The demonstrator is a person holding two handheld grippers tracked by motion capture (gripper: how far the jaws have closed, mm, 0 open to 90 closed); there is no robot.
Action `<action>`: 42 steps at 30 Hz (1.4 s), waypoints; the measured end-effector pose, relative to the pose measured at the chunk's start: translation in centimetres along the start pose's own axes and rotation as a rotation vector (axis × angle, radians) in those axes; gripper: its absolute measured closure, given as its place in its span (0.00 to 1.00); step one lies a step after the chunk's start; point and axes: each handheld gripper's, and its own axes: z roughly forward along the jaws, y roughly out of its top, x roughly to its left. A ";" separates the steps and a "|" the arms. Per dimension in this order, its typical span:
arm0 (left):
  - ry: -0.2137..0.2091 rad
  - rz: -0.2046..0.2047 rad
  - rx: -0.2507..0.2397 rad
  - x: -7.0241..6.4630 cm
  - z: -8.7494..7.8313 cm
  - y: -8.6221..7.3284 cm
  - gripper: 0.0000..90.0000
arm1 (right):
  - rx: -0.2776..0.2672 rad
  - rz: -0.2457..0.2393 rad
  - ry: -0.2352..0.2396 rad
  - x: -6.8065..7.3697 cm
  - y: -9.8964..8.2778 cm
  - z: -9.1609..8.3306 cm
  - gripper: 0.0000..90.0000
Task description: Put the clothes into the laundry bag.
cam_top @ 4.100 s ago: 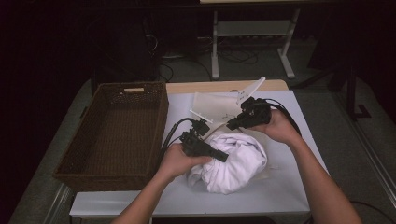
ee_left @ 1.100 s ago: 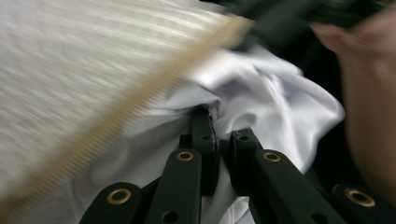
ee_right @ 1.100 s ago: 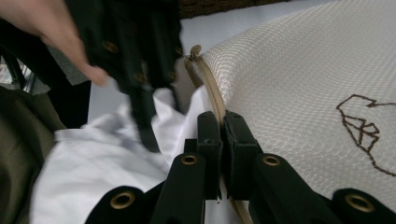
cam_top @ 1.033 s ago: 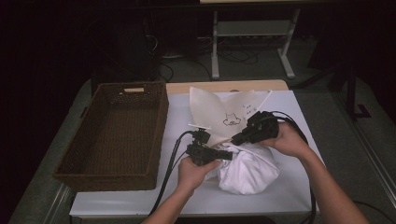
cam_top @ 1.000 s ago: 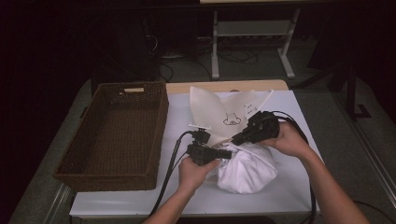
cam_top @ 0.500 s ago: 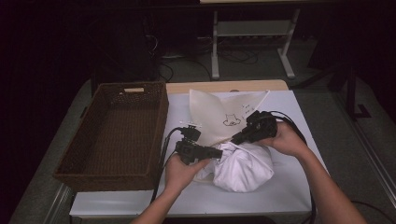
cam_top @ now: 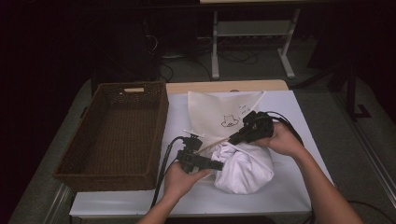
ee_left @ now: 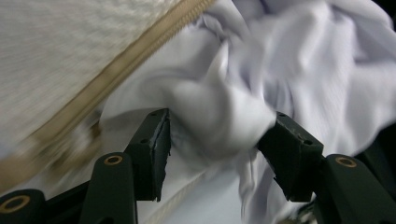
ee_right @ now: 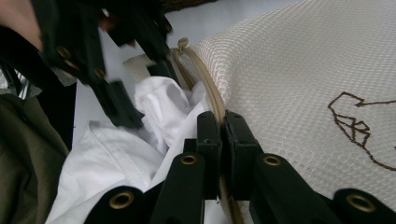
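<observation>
Your right gripper [ee_right: 220, 122] was clenched on the zipper edge [ee_right: 212, 98] of the mesh bag [cam_top: 219, 114], holding it up over the white cloth [cam_top: 243, 168] bunched on the table [cam_top: 303, 116], right of the basket [cam_top: 116, 130]. Your left gripper [ee_left: 219, 135] had just been opening, its jaws apart, with a fold of cloth between them and against both pads, so released.

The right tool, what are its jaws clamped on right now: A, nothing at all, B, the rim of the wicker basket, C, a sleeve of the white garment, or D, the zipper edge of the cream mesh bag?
D: in the right gripper view the right tool has its jaws shut on the zipper edge of the cream mesh bag, beside the white garment.
</observation>
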 end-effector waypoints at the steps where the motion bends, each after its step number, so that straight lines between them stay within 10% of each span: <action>1: 0.004 0.004 -0.002 0.2 0.3 0.1 0.55 | 0.003 -0.002 0.000 0.0 0.0 0.1 0.95; 5: -0.003 0.033 -0.050 0.2 0.6 0.5 0.88 | 0.012 0.000 0.002 0.1 0.0 0.2 0.95; 11: -0.049 0.019 -0.145 0.0 -1.2 1.1 0.93 | -0.010 -0.018 0.007 0.5 0.1 -0.2 0.95; 16: 0.003 0.002 -0.185 0.5 -1.3 1.7 0.93 | -0.040 -0.033 0.016 1.2 0.6 -1.0 0.95; 34: -0.031 0.054 -0.072 -0.8 -4.6 -0.5 0.54 | -0.013 0.005 -0.006 0.2 -0.5 -0.7 0.94; 42: -0.060 0.032 0.030 -0.7 -0.9 -1.0 0.44 | -0.010 0.005 -0.004 0.2 -0.2 -0.2 0.94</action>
